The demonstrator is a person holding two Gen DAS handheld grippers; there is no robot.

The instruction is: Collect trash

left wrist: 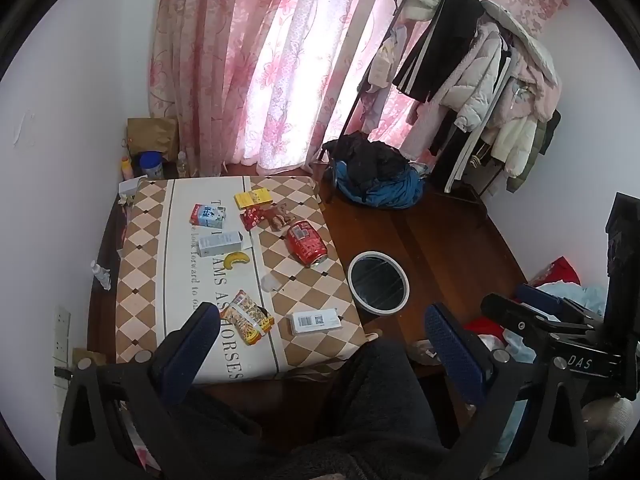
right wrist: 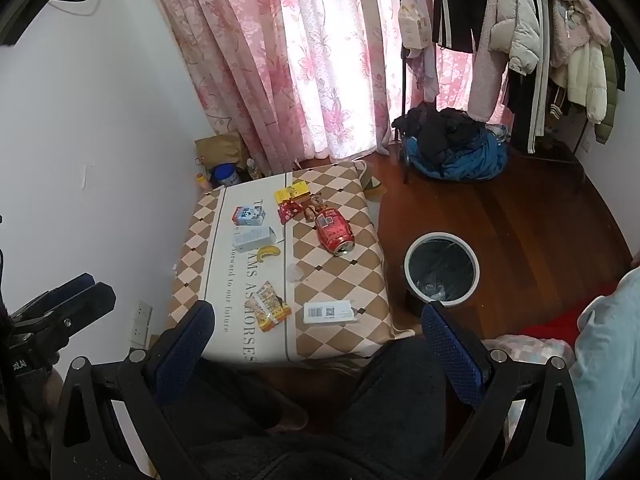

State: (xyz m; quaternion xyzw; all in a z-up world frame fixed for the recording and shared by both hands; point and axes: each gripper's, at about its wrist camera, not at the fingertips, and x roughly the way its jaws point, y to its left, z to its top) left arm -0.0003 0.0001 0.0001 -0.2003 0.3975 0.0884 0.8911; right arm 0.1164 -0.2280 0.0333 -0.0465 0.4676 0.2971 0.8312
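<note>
A low table (left wrist: 308, 348) (right wrist: 348, 280) with a checked cloth holds trash: a red can (left wrist: 307, 243) (right wrist: 334, 231) on its side, a snack packet (left wrist: 248, 317) (right wrist: 270, 307), a white barcode box (left wrist: 316, 321) (right wrist: 329, 312), a banana peel (left wrist: 236, 260) (right wrist: 267, 252), a milk carton (left wrist: 207, 216) (right wrist: 249, 216), a white box (left wrist: 222, 243) (right wrist: 254, 239) and yellow (left wrist: 253, 199) (right wrist: 292, 192) and red wrappers (left wrist: 253, 217). A white-rimmed bin (left wrist: 378, 282) (right wrist: 442, 268) with a black liner stands on the floor right of the table. My left gripper (left wrist: 320, 332) and right gripper (right wrist: 318, 328) are both open and empty, held above the table's near edge.
Pink curtains hang behind. A clothes rack (left wrist: 480, 80) (right wrist: 520, 40) and a pile of dark and blue clothes (left wrist: 376, 176) (right wrist: 452, 144) stand at the back right. Bottles and a paper bag (left wrist: 152, 136) sit in the back left corner. My dark-clad knees (left wrist: 380, 380) are below the grippers.
</note>
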